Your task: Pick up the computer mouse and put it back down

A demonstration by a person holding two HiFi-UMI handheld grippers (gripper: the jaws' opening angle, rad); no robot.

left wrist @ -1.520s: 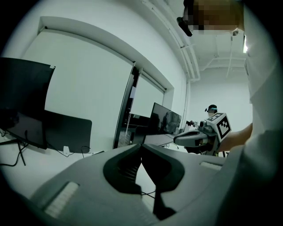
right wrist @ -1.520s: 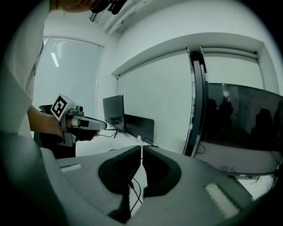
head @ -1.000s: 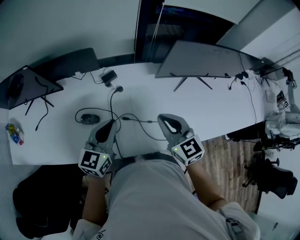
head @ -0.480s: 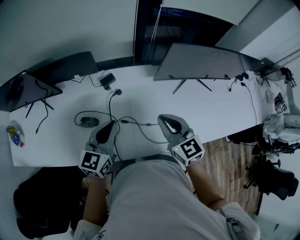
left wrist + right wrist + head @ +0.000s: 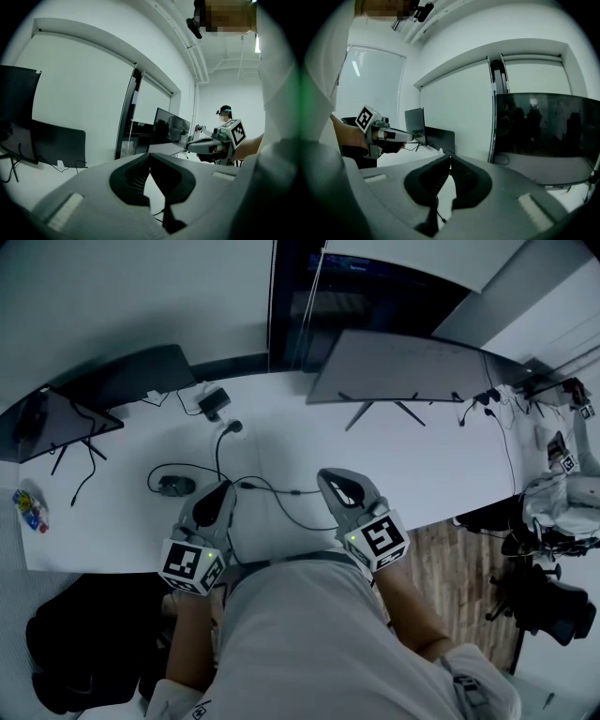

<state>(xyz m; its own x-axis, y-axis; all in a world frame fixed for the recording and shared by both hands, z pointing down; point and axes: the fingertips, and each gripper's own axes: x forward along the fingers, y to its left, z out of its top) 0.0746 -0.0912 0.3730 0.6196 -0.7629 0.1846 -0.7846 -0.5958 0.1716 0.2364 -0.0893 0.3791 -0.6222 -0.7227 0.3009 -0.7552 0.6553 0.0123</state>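
The white desk (image 5: 422, 456) fills the head view. On it the computer mouse (image 5: 176, 486) lies to the left of the left gripper (image 5: 222, 487) and a little beyond its tip, near it but clearly apart. It is well apart from the right gripper (image 5: 337, 479). Both grippers hang over the desk's near edge. Each has its jaws closed tip to tip with nothing between them, as the left gripper view (image 5: 149, 155) and right gripper view (image 5: 450, 158) show.

The person's torso (image 5: 300, 634) covers the desk edge between the hands. The mouse is small and dark, so its shape is hard to make out. Each gripper's body blocks the desktop below it in its own view.

There are three monitors: a large one (image 5: 403, 367), a mid-sized one (image 5: 131, 371) and one at the far left (image 5: 47, 423). There are two grippers and one mouse, whose thin cable (image 5: 281, 498) loops between the grippers.
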